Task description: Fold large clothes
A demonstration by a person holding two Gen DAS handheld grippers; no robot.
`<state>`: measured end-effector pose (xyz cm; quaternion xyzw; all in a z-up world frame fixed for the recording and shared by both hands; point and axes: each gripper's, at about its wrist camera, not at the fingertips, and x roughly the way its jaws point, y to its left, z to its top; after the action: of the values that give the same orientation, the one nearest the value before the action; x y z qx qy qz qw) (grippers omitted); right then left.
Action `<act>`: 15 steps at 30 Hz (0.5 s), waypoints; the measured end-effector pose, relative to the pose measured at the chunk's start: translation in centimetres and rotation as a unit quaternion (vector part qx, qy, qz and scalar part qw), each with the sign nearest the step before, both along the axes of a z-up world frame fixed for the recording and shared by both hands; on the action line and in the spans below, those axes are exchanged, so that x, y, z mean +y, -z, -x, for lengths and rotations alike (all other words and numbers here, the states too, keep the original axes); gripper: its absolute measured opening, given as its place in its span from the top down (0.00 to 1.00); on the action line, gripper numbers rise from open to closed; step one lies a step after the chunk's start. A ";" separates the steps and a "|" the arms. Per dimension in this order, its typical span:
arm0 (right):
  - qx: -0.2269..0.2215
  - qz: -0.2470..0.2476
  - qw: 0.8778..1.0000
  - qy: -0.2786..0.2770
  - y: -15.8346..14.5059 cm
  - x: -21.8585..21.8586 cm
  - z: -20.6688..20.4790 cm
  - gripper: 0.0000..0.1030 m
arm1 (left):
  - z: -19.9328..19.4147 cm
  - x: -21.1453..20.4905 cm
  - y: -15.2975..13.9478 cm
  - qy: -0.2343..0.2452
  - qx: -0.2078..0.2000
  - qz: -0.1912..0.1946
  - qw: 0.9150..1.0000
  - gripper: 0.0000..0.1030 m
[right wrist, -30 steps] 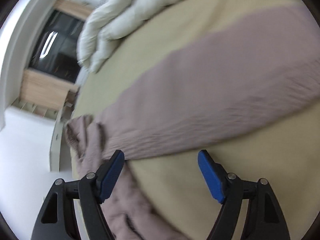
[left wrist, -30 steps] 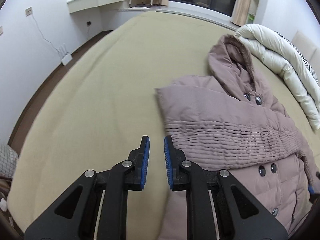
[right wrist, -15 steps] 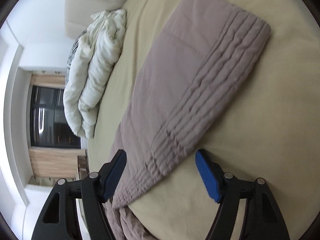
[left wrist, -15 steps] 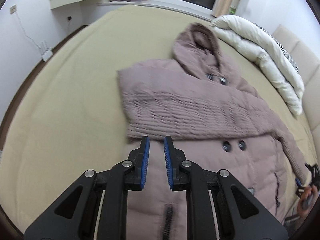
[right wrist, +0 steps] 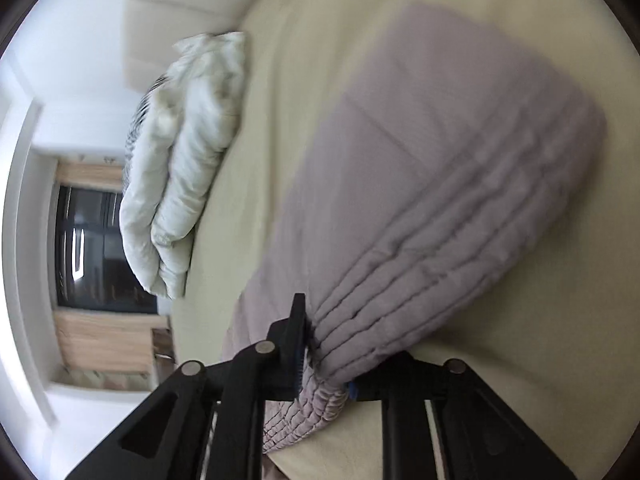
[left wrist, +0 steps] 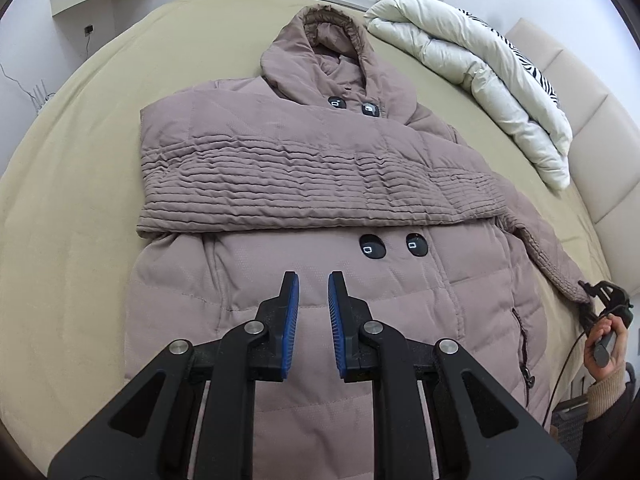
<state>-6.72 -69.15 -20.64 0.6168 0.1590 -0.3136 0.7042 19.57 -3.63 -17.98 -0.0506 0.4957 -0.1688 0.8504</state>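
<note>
Mauve quilted coat point(left wrist: 320, 184) is lying face-up on the beige bed point(left wrist: 80, 184), one sleeve already folded across its chest. Left gripper point(left wrist: 313, 304) is hovering nearly shut, empty. Right gripper point(right wrist: 320, 360) is closing on the other sleeve's cuff point(right wrist: 316, 404), likely to fold it. White duvet point(left wrist: 480, 68) is crowding the far side.

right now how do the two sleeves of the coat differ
The left sleeve is folded flat across the coat's chest, while the right sleeve stretches out sideways onto the bed. Nothing holds the left sleeve; the left tool sits empty over the coat's front. The right sleeve's cuff lies between the closing jaws of the right tool. Both are the same mauve quilted fabric with ribbed stitching.
</note>
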 end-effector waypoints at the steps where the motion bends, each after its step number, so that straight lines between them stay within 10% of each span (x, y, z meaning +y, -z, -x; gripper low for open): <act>1: 0.011 0.036 0.999 -0.011 -1.5 0.4 -0.6 0.85 | -0.5 0.0 0.1 0.000 0.002 0.004 1.000 0.86; 5: 0.039 0.182 0.979 -0.088 -9.1 3.6 -6.0 0.87 | -1.7 0.8 -0.1 -0.007 0.018 0.047 0.999 0.86; 8: 0.071 0.308 0.931 -0.184 -14.1 9.3 -12.0 0.88 | -2.4 1.5 -0.5 -0.017 0.021 0.078 0.997 0.86; 15: 0.155 0.546 0.712 -0.414 -13.7 30.7 -23.7 0.89 | -4.6 4.4 -0.4 -0.051 0.054 0.225 0.972 0.86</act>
<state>17.03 -38.49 -6.93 -0.0599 0.3064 -0.1140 0.9431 24.17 0.80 -17.55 -0.2743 0.4875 -0.2296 0.7965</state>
